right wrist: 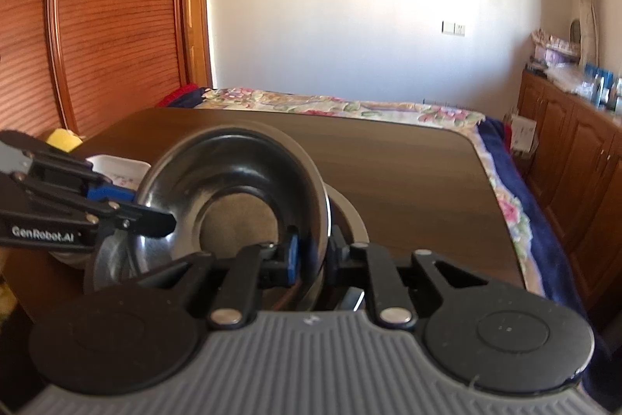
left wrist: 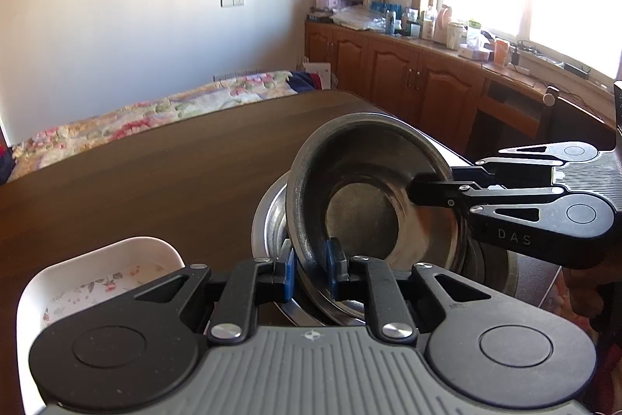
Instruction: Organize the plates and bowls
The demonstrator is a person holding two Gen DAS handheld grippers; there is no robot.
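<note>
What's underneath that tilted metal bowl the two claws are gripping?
Under the tilted steel bowl sits at least one more metal bowl or plate on the brown table. How many are stacked there is hidden by the bowl and the left gripper.

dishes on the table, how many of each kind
Metal bowls: 2, the held steel bowl, gripped by the left gripper and the right gripper, and a second metal bowl beneath it.
White floral dishes: 1, the white dish.
Total: 3 visible; anything deeper in the stack is hidden.
</note>
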